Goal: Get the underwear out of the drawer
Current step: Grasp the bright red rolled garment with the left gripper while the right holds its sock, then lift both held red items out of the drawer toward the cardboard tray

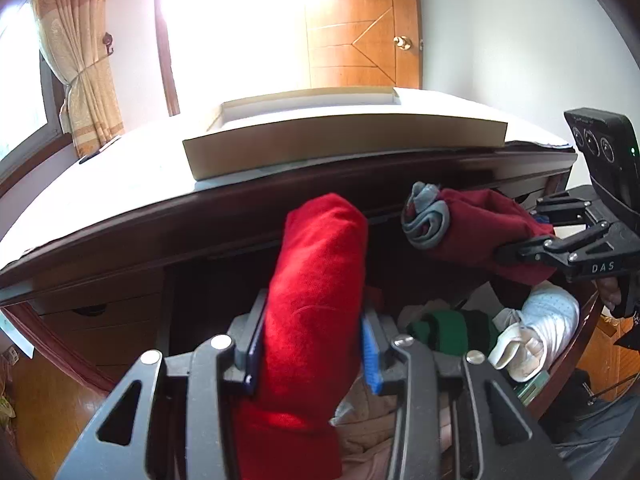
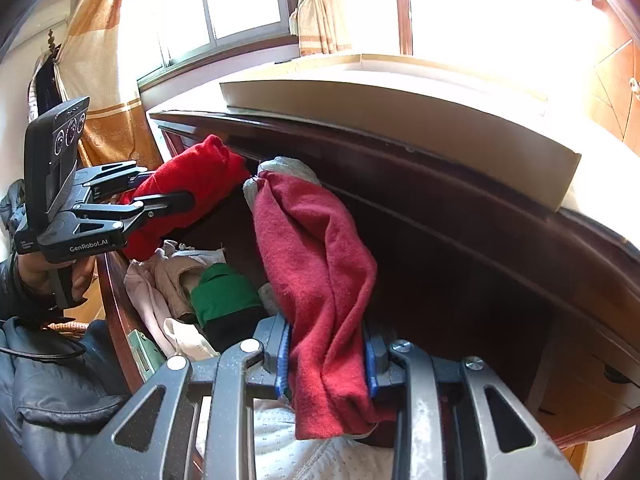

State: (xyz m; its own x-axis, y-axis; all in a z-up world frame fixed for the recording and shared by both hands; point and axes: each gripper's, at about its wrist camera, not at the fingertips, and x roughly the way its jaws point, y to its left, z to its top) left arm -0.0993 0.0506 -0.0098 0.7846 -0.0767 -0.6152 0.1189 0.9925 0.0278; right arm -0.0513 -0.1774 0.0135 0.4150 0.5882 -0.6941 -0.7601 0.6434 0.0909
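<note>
Two grippers each clamp a piece of red cloth above the open drawer (image 2: 120,300). Between the narrow jaws of the left gripper (image 1: 310,354), the bright red underwear (image 1: 316,280) stands up as a rolled bundle, its lower end hanging below the blue pads. The right gripper (image 2: 326,360) has its jaws pressed on a darker red underwear (image 2: 316,280), which has a grey band (image 2: 280,168) at its top end. Both pieces are lifted clear of the clothes left in the drawer: a green garment (image 2: 224,292), pale pink pieces (image 2: 160,280) and a white dotted one (image 1: 548,320). Behind, on the dark wooden surface (image 1: 240,208), lies a shallow cardboard box (image 1: 344,140). Curtains (image 1: 76,60) hang by the window, and a wooden door (image 1: 360,40) stands at the back.
</note>
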